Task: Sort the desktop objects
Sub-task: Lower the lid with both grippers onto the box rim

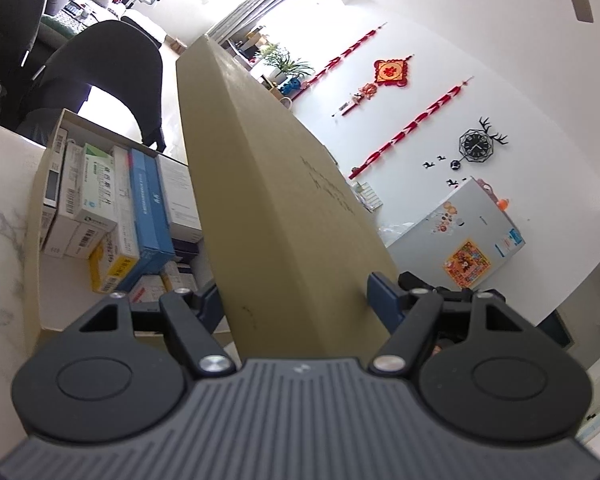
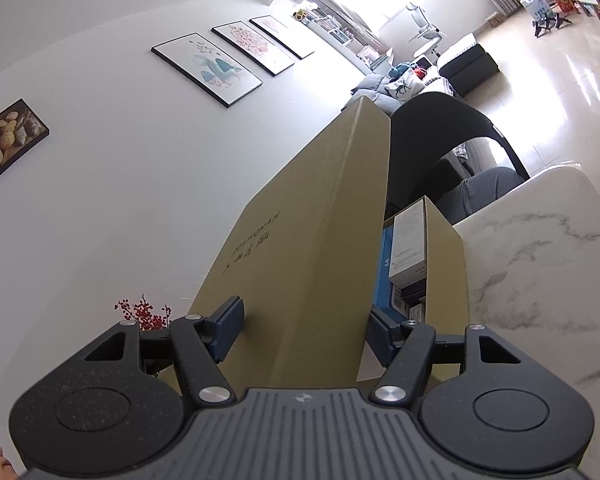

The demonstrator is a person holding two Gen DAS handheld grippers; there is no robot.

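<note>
A flat tan cardboard lid (image 1: 276, 184) with dark print is held tilted above an open box (image 1: 36, 216) of packed cartons on the marble bench (image 1: 0, 208). The left gripper (image 1: 296, 300) and right gripper (image 2: 304, 328) each clamp its near edge; white wall lies beyond.

- The cardboard lid (image 1: 284, 208) hides much of the open box (image 1: 36, 216) behind it.
- Print on the small packages (image 1: 100, 200) is too small to read.
- The worktop (image 2: 540, 264) runs past the picture's edge.

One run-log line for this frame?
left gripper: shut on lid | right gripper: shut on lid | box of cartons: open, on marble table
</note>
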